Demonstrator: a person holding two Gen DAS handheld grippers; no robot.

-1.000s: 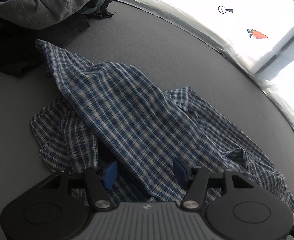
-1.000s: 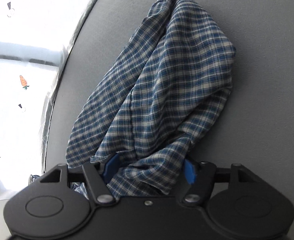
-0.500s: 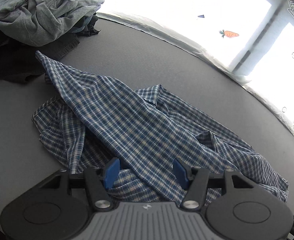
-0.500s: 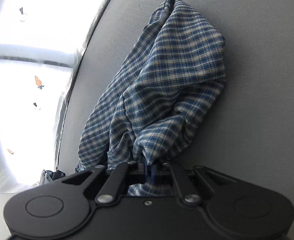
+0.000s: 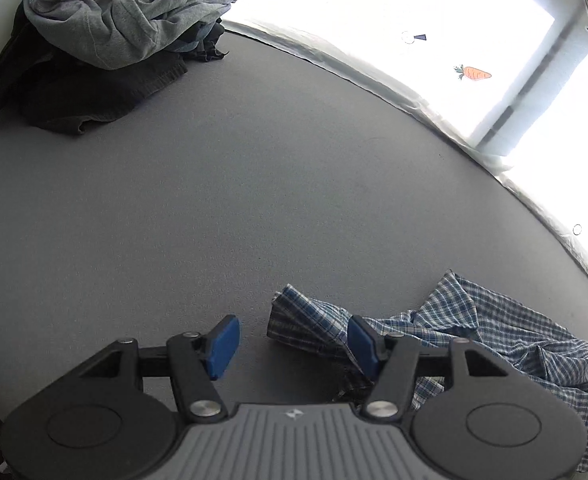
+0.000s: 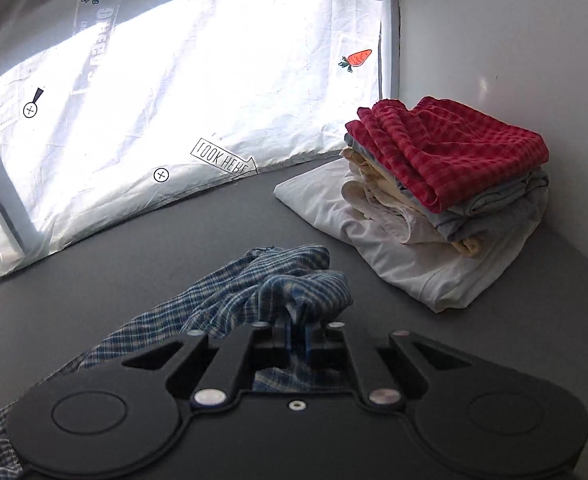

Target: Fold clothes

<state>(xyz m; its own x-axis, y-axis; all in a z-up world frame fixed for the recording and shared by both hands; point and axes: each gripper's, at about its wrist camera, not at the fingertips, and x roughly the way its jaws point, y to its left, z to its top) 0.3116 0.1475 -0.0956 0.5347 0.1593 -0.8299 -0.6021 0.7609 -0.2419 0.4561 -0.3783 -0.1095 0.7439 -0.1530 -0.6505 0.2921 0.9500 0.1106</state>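
Note:
A blue and white plaid shirt (image 5: 494,336) lies crumpled on the grey table (image 5: 253,200), at the lower right of the left wrist view. My left gripper (image 5: 291,344) is open and empty, with a corner of the shirt lying between its blue pads. My right gripper (image 6: 297,334) is shut on a bunched part of the plaid shirt (image 6: 277,284), which trails back to the lower left beneath it.
A pile of unfolded grey and dark clothes (image 5: 105,28) sits at the table's far left. A stack of folded clothes with a red checked one on top (image 6: 446,184) stands in the far right corner by a white wall. A bright printed plastic sheet (image 6: 173,92) borders the table.
My right gripper has closed on the shirt and swung toward the folded stack, dragging the shirt along. The shirt has shifted to the right in the left view. My left gripper stays open.

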